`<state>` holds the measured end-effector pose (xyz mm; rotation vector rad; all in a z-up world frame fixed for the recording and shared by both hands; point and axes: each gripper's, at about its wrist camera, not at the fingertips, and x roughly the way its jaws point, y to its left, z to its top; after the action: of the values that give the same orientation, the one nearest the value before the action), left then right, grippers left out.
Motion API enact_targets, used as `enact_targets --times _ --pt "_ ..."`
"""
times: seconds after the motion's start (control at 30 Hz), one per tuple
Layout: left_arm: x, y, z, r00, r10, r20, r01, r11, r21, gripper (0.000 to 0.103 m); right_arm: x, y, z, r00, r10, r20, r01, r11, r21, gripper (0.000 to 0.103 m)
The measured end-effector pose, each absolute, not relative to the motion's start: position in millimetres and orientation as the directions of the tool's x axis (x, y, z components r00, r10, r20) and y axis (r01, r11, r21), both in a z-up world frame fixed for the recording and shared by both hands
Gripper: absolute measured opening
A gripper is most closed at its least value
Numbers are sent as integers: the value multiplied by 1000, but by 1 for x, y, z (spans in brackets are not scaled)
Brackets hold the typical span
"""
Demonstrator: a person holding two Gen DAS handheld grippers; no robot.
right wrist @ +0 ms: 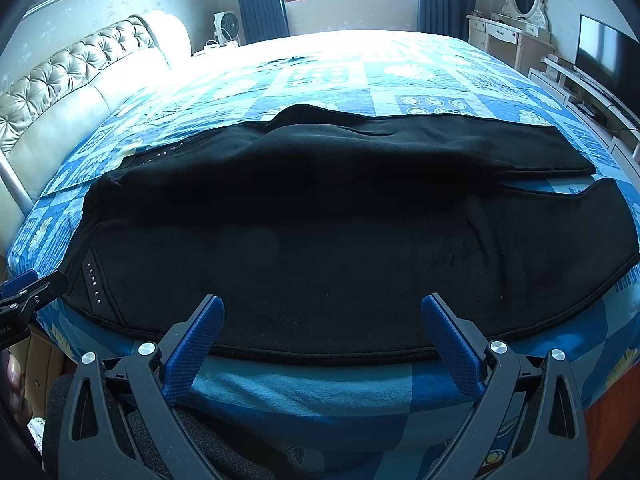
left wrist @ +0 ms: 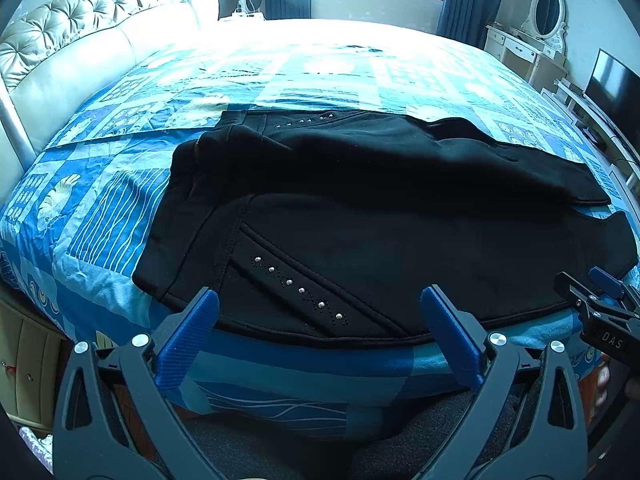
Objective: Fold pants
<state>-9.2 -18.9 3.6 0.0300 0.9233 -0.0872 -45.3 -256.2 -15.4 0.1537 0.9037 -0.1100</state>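
Black pants (left wrist: 360,208) with silver studs on the pockets lie spread along the near edge of the bed, waistband to the left, the two legs running right. They also fill the right wrist view (right wrist: 320,240). My left gripper (left wrist: 320,312) is open and empty, just short of the near hem by the studded pocket. My right gripper (right wrist: 322,320) is open and empty at the near edge of the leg. The right gripper shows at the right edge of the left wrist view (left wrist: 596,292); the left one shows at the left edge of the right wrist view (right wrist: 28,288).
The bed has a blue patterned sheet (left wrist: 120,200) and a tufted cream headboard (left wrist: 80,40) at the left. A dressing table with mirror (right wrist: 516,12) and a TV (right wrist: 604,52) stand at the right. A fan (right wrist: 226,26) and a window are beyond the bed.
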Motion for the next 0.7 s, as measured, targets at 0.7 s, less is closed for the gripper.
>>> enact_targets --times 0.7 --pt "-10 -20 5 606 -61 -793 89 996 -9 101 -46 -253 -17 612 -25 -790 149 985 84 98"
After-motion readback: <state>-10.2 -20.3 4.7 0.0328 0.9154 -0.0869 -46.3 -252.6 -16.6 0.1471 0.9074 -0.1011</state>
